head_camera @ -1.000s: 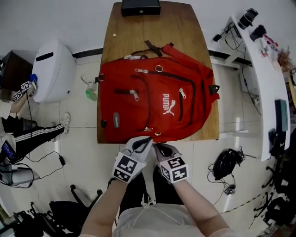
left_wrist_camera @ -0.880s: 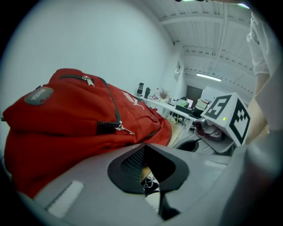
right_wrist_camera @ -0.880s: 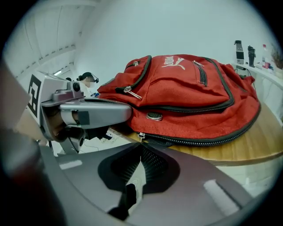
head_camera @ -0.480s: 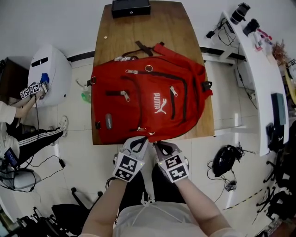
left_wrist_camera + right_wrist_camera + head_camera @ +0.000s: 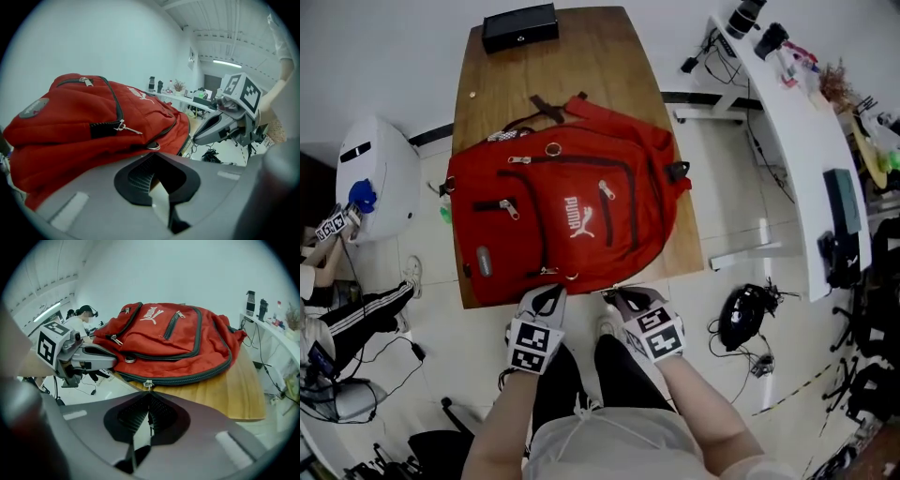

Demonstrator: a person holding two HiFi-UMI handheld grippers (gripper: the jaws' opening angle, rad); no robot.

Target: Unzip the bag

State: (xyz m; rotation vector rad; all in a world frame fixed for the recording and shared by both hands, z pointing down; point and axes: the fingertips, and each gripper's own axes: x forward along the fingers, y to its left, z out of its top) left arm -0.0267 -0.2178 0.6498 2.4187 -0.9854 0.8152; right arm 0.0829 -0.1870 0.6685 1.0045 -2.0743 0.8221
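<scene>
A red backpack (image 5: 567, 216) lies flat on the wooden table (image 5: 581, 66), front pockets up, its bottom edge at the near table edge. In the right gripper view my right gripper (image 5: 149, 397) is shut on the metal zipper pull (image 5: 147, 384) of the main dark zipper, at the bag's (image 5: 173, 343) near edge. My left gripper (image 5: 547, 292) is shut, its tips at the bag's bottom edge a little left of the right gripper (image 5: 614, 296). In the left gripper view a metal ring (image 5: 152, 146) sits just above the tips; whether they pinch fabric I cannot tell.
A black box (image 5: 520, 26) stands at the table's far end, a small coin-like thing (image 5: 472, 95) near its left edge. A white desk (image 5: 806, 141) with gear runs along the right. A white rounded appliance (image 5: 370, 178) and a seated person (image 5: 337, 309) are at the left; headphones (image 5: 741, 319) lie on the floor.
The head view has swung, so the bag and table sit further left in the picture. Both grippers stay at the bag's near edge, now slightly further apart.
</scene>
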